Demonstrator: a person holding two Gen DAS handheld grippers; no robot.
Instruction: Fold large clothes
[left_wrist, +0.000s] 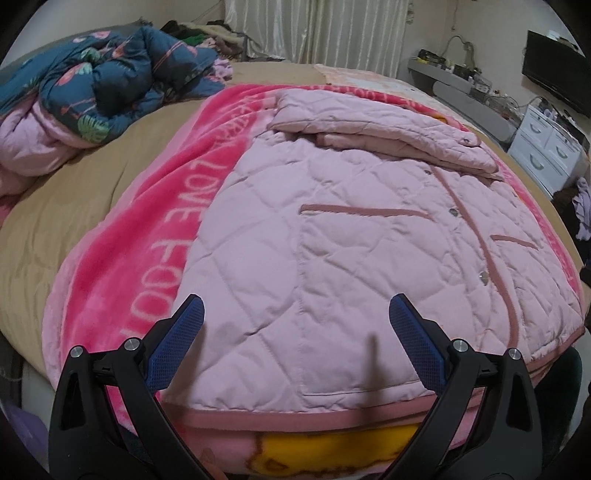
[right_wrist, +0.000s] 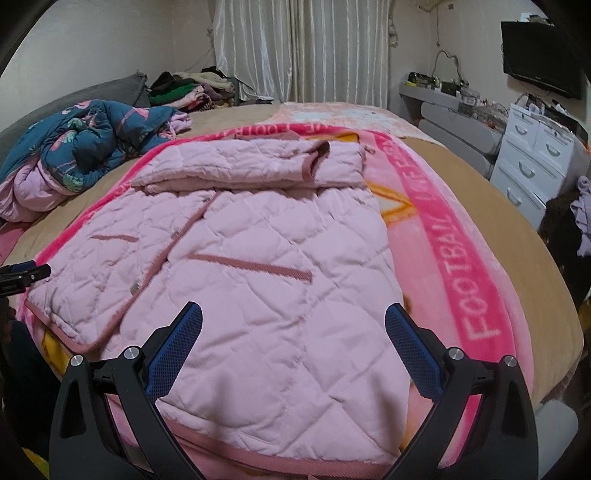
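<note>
Both grippers, left gripper (left_wrist: 295, 328) and right gripper (right_wrist: 293, 332), hover with fingers wide apart, gripping nothing, above the near hem of the pink quilted jacket (left_wrist: 332, 240). It lies flat on a pink blanket (right_wrist: 461, 266) (reading "FOOTBALL" and "LOVE") at the bed's (right_wrist: 517, 221) near edge, sleeves folded across its top.

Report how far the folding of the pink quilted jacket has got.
Done: the pale pink quilted jacket lies flat on the bright pink lettered blanket, sleeves folded across its top. In hand: nothing; the left tongs and right tongs hover open over the hem. Left: folding the body.
</note>
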